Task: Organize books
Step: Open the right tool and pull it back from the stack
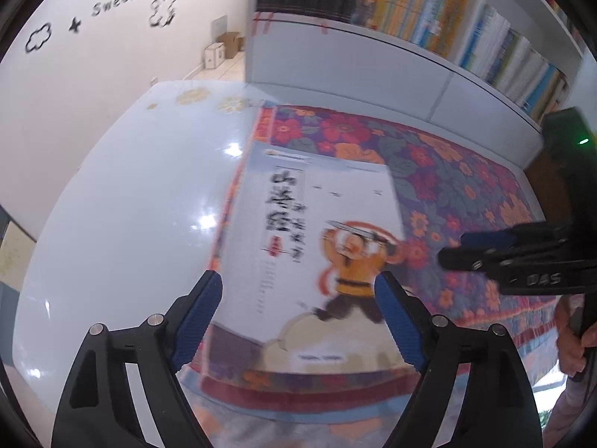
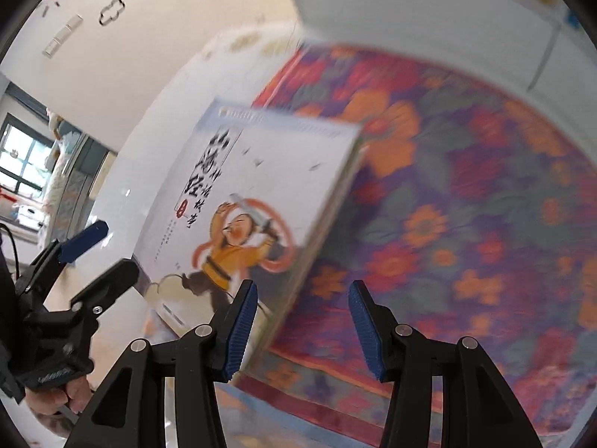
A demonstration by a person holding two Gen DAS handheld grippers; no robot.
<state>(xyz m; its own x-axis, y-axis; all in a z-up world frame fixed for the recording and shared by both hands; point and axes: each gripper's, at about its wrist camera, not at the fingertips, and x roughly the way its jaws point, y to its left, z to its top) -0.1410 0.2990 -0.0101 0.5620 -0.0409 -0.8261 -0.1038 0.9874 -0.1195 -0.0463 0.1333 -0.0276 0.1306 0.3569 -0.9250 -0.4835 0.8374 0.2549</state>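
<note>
A white-covered book (image 1: 317, 231) with black characters and a cartoon figure in orange lies flat on a floral cloth (image 1: 447, 171). My left gripper (image 1: 298, 283) hovers above its near end, open, nothing between the blue pads. My right gripper (image 1: 453, 248) enters from the right beside the book. In the right wrist view the book (image 2: 242, 186) shows a thick side edge; whether it is one book or a stack I cannot tell. My right gripper (image 2: 303, 291) stands open over the book's near right corner, touching nothing. The left gripper (image 2: 119, 246) is at the book's left.
The cloth covers part of a glossy white table (image 1: 130, 205). Behind it stands a white bookshelf (image 1: 503, 48) packed with upright books. Cardboard boxes (image 1: 224, 48) sit on the floor by the far wall. A person's hand (image 1: 571, 347) holds the right gripper's handle.
</note>
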